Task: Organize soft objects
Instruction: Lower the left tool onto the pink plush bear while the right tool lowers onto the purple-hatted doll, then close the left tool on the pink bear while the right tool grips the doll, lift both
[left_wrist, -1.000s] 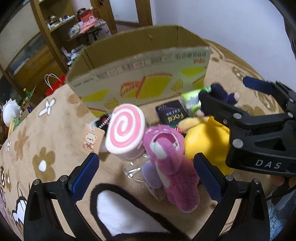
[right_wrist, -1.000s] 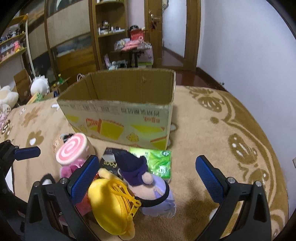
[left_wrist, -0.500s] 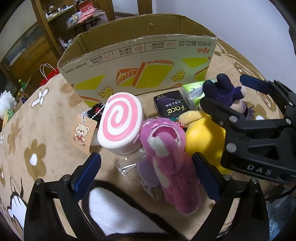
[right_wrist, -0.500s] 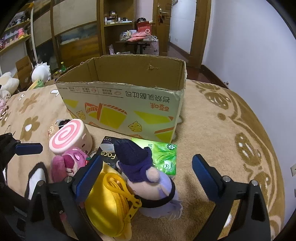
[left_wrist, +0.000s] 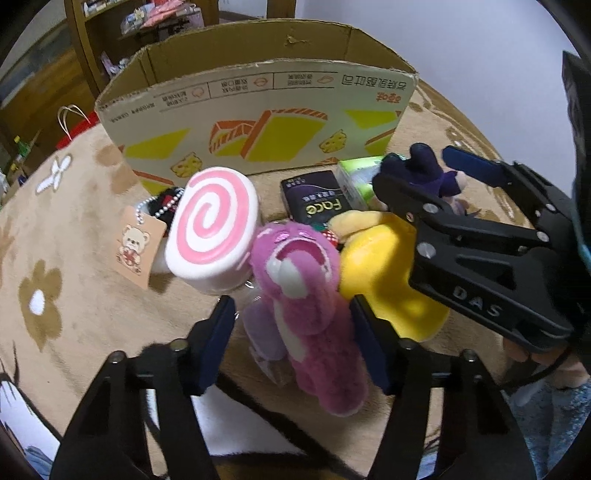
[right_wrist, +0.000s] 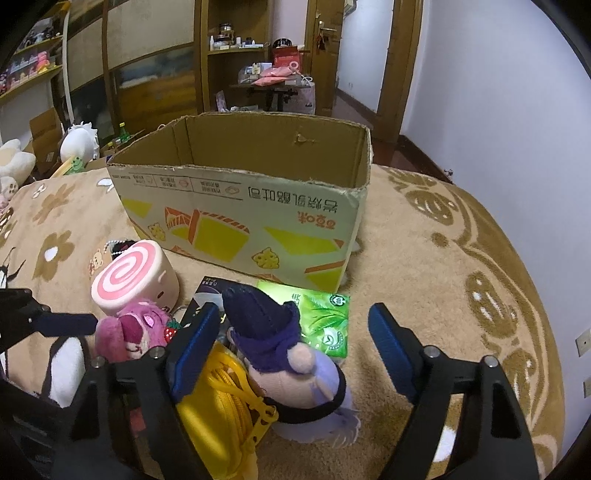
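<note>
A pink plush bear (left_wrist: 306, 295) lies on the beige blanket between the open jaws of my left gripper (left_wrist: 291, 343), which have narrowed around it without a visible squeeze. Beside it are a pink swirl roll plush (left_wrist: 212, 229) and a yellow plush pouch (left_wrist: 384, 273). My right gripper (right_wrist: 291, 347) is open around a purple-hatted doll (right_wrist: 291, 362); it also shows in the left wrist view (left_wrist: 432, 177). An open cardboard box (right_wrist: 258, 206) stands behind the pile.
A black "Face" tissue pack (left_wrist: 317, 203) and a green tissue pack (right_wrist: 325, 321) lie before the box. A bear tag with bead chain (left_wrist: 136, 243) lies left of the roll. Shelves and plush toys (right_wrist: 79, 142) stand beyond the blanket.
Both grippers moved forward and down toward the toys. My left jaws narrowed around the pink bear. My right jaws narrowed somewhat around the purple-hatted doll.
</note>
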